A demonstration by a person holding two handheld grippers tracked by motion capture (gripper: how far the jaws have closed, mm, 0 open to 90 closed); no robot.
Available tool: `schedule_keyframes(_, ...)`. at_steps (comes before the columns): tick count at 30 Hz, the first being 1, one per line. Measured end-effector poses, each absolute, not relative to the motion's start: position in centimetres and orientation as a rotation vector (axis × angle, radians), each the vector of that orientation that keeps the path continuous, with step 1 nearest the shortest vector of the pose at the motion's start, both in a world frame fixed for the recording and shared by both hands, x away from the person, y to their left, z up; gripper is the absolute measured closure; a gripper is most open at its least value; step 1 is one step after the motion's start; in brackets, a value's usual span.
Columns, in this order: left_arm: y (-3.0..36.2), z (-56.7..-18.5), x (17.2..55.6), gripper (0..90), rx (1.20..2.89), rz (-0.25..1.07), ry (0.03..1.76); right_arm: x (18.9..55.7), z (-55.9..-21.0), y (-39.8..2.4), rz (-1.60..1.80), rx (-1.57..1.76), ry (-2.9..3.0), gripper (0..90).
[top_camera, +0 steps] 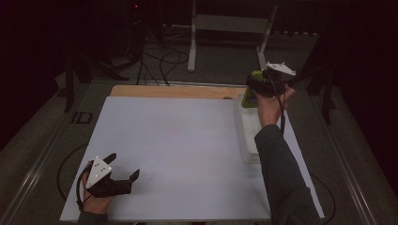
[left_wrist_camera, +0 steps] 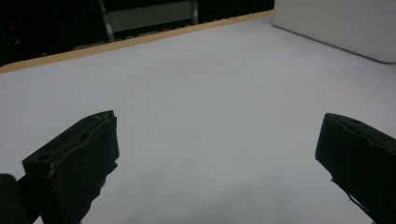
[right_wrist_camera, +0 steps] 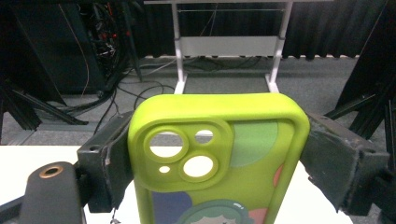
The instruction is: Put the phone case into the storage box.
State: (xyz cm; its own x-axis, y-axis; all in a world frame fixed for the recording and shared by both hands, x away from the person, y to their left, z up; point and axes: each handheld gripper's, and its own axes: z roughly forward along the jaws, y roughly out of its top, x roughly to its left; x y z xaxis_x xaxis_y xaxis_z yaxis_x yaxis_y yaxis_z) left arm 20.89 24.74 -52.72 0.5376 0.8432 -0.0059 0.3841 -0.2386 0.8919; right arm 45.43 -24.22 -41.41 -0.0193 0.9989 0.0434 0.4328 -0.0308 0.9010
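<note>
- Right gripper view first: my right claw (right_wrist_camera: 219, 168) is pinching a green phone case (right_wrist_camera: 217, 158) across its width, one black jaw pressed on each long edge. I judge that grip was chosen because the edges give flat, parallel faces, and it leaves the printed back and the camera cut-outs facing the lens.
- High view puts that right claw (top_camera: 263, 84) raised at the far right corner of the table, with the phone case (top_camera: 253, 84) held above the far end of a pale tray (top_camera: 248, 140). I read this as the case either just out of the tray or about to go in; I cannot tell which.
- Whether the case touches the tray, I cannot tell from this angle.
- My left claw (top_camera: 124, 176) is down on the near left of the white table (top_camera: 187, 150), jaws spread wide and holding nothing. It sits well apart from the tray, so I take it as parked out of the way.
- Left gripper view agrees: both jaws stand far apart over bare white table (left_wrist_camera: 196, 116), with the tray (left_wrist_camera: 336, 28) at the upper right.
- Count: two claws, one phone case, one tray, one table. The case has three round holes in its camera block, plus a small fourth.
</note>
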Motion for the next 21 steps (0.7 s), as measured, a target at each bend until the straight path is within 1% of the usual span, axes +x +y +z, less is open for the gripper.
schedule_keyframes(21, 24.8, -52.7, 20.8, 0.0, 1.829, 0.613, 1.014, 46.7, -42.5, -24.7, 0.984, 1.59, 1.531, 16.2)
